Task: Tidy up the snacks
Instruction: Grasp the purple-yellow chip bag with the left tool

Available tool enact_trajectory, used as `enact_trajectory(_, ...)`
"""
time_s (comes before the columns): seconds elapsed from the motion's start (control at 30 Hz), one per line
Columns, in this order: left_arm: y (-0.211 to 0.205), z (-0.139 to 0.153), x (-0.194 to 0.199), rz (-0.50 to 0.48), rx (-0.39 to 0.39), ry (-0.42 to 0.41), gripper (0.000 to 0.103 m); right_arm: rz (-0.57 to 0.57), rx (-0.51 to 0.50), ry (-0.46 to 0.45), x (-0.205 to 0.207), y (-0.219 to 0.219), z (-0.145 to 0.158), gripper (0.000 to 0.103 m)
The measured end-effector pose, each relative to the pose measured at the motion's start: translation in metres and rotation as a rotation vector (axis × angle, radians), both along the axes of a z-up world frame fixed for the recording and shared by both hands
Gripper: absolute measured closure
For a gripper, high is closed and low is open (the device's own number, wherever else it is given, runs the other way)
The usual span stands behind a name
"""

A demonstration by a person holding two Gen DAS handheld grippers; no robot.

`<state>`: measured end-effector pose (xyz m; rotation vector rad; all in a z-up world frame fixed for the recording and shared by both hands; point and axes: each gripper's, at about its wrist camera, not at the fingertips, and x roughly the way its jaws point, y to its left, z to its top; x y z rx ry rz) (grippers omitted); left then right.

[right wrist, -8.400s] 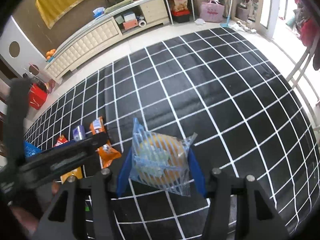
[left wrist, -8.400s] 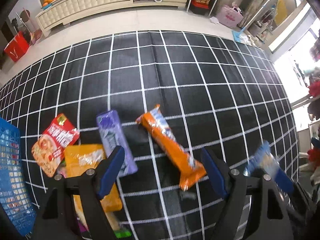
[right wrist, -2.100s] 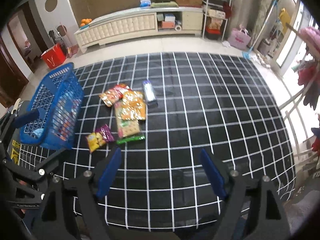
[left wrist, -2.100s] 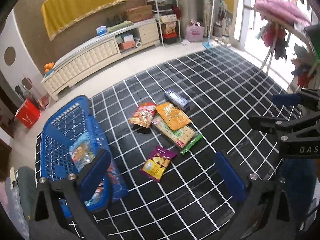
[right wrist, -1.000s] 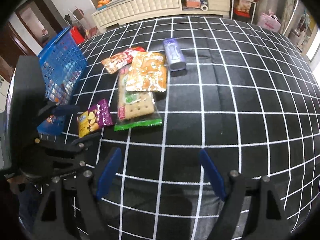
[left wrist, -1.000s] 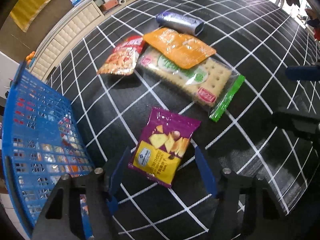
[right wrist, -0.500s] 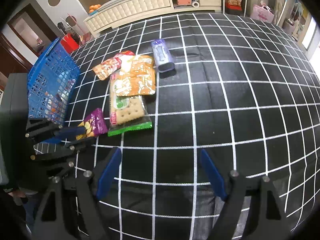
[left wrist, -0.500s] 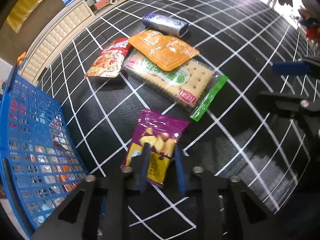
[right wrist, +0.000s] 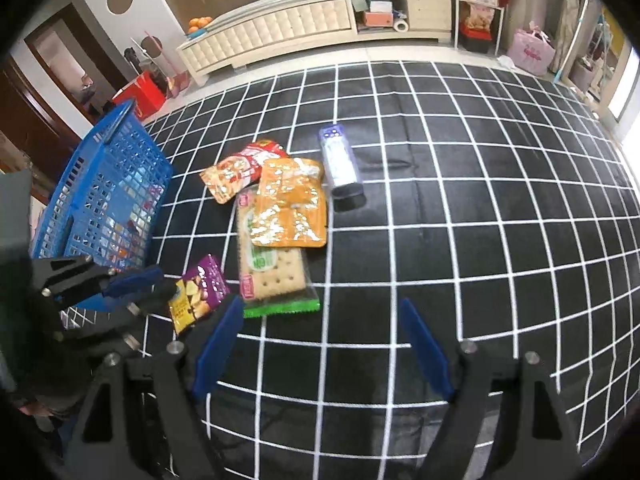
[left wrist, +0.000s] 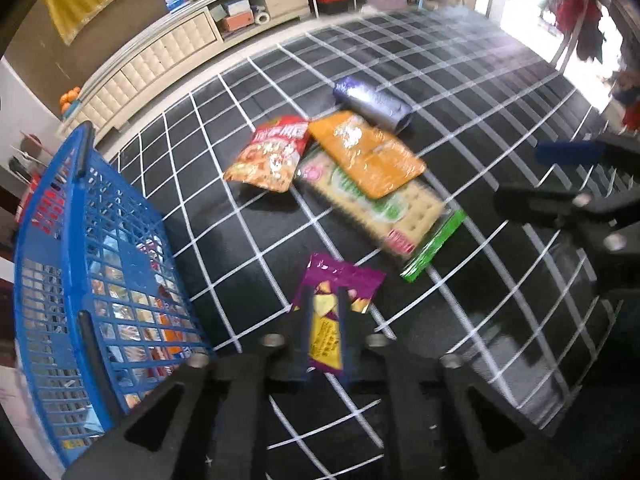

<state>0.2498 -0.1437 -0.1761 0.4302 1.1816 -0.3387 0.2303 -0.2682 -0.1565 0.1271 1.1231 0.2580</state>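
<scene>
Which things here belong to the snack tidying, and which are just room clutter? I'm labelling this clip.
Job:
blue basket
purple chip bag in left claw
cracker pack
orange packet
red packet
purple tube

Lying about:
cabinet
pink bag
red bag

purple snack bag (left wrist: 325, 322) | pinched, lifted | beside blue basket (left wrist: 80, 264)

We see the left gripper (left wrist: 325, 312) and right gripper (right wrist: 320, 344) as black frames with triangular cut-outs, silver screws and flat blue fingers (right wrist: 218, 338).
</scene>
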Motion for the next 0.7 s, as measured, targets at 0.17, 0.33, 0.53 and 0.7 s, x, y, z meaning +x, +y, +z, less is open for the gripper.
enact_trajectory(0.17,-0.001,-0.012,0.001,-0.043,-0.003,0.053,0.053,0.033,0.005,0.004,-0.002,0.002,-0.009,0.019)
enact_trajectory(0.33,-0.007,-0.025,0.000,-0.058,0.025,0.093,0.045,0.017,0.032,0.012,-0.001,-0.008,-0.015,0.019)
enact_trajectory(0.53,-0.015,-0.051,0.014,-0.054,0.072,0.135,0.043,-0.003,0.050,0.018,-0.001,-0.021,-0.020,0.019)
enact_trajectory(0.7,-0.007,-0.051,0.020,-0.033,0.016,0.142,0.044,-0.012,0.063,0.031,0.002,-0.025,-0.023,0.019)
